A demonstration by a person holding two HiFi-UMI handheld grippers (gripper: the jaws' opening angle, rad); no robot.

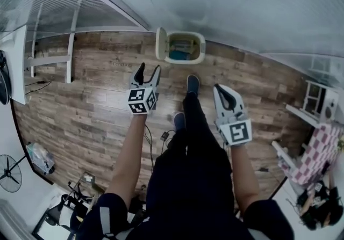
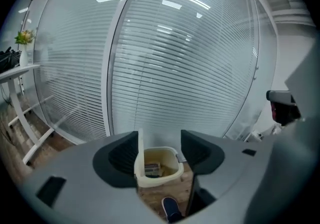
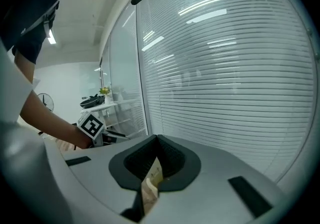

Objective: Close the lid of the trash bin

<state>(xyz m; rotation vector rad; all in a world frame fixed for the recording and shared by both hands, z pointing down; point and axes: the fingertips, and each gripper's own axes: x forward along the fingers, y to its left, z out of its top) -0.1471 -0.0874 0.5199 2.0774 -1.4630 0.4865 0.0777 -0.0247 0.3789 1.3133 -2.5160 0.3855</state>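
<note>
Head view: the cream plastic trash bin (image 1: 183,62) stands on the brown wooden plank floor (image 1: 97,99) against a glass wall with blinds (image 1: 242,2), its flat lid (image 1: 160,44) upright at the left rim. The left gripper (image 1: 149,68), jaws wide apart and empty, hovers near the lid without touching; the right gripper (image 1: 219,89) has its jaws together on nothing

Wood-plank floor (image 1: 97,88). Glass partition with horizontal blinds (image 2: 190,67) behind. White desk (image 2: 20,71) at left, flower vase (image 2: 24,42) on top. Fan (image 1: 9,174) lower left. Pink checkered cloth (image 1: 317,150) far right.
</note>
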